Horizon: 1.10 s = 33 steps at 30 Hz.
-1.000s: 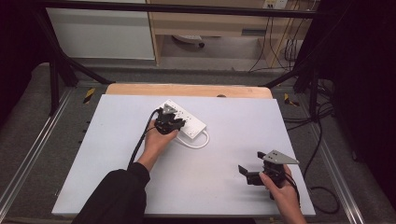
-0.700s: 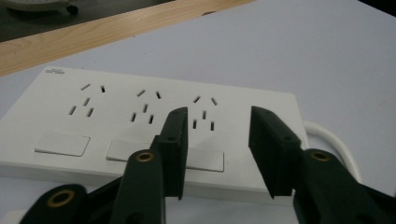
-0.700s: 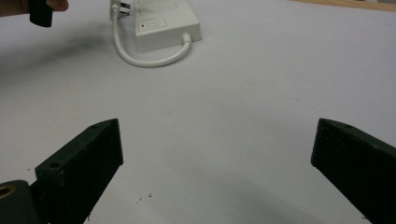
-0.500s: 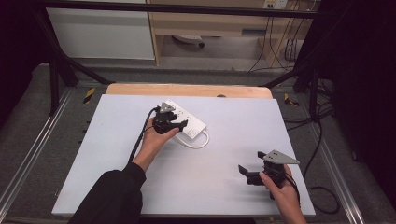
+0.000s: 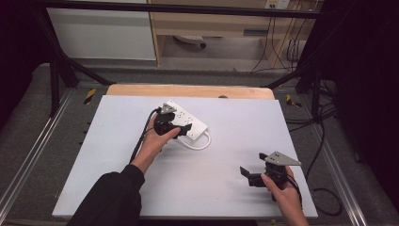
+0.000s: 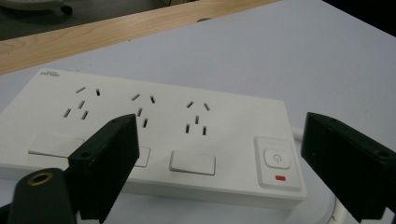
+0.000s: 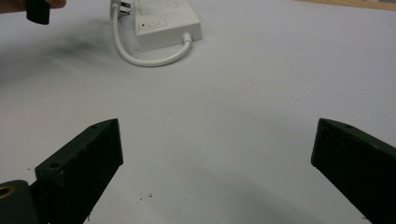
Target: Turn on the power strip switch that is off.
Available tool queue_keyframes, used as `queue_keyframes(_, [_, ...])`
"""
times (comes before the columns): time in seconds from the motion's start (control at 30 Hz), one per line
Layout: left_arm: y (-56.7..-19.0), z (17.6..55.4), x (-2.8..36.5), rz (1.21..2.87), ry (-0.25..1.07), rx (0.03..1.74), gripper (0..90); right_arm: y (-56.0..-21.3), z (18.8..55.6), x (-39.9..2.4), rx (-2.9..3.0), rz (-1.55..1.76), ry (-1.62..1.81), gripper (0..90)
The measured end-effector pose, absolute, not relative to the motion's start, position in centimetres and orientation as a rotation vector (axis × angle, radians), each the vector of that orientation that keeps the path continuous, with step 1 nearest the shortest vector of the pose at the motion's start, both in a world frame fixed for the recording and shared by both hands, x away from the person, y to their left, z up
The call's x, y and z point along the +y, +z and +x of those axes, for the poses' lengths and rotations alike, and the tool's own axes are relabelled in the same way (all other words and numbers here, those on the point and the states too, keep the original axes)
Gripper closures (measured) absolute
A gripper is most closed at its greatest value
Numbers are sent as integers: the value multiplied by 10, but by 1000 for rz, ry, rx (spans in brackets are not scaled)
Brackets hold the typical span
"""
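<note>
A white power strip [image 5: 190,123] lies on the white table [image 5: 235,122], its white cable [image 5: 201,145] looping at its near right end. My left gripper [image 5: 180,127] hovers low over the strip, jaws open. In the left gripper view the strip [image 6: 196,126] shows three socket groups and a switch with a red mark [image 6: 277,161]. The open left gripper [image 6: 219,137] has a jaw on either side of the strip's near edge, touching nothing. My right gripper [image 5: 249,176] rests near the front right, and its view [image 7: 217,140] shows it open over bare table.
A wooden strip [image 5: 188,90] runs along the table's far edge. In the right gripper view the power strip [image 7: 163,21] and its cable [image 7: 144,58] lie far ahead, with the other gripper [image 7: 37,11] at top left. Metal frame rails flank the table.
The left hand and its gripper have shifted very slightly over the power strip. The right gripper has stayed in place.
</note>
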State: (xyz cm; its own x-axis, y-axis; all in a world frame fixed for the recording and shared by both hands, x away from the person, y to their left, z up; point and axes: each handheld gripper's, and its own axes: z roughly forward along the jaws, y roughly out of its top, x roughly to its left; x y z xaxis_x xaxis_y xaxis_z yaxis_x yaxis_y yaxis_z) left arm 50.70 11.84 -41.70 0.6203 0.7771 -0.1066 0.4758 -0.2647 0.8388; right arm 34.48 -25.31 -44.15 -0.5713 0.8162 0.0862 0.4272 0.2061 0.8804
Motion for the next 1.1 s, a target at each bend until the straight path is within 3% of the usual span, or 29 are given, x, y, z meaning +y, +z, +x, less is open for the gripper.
queue_keyframes(1.1, [-386, 483, 139, 1897, 405, 983, 114, -442, 345, -253, 2091, 1158, 1319, 27])
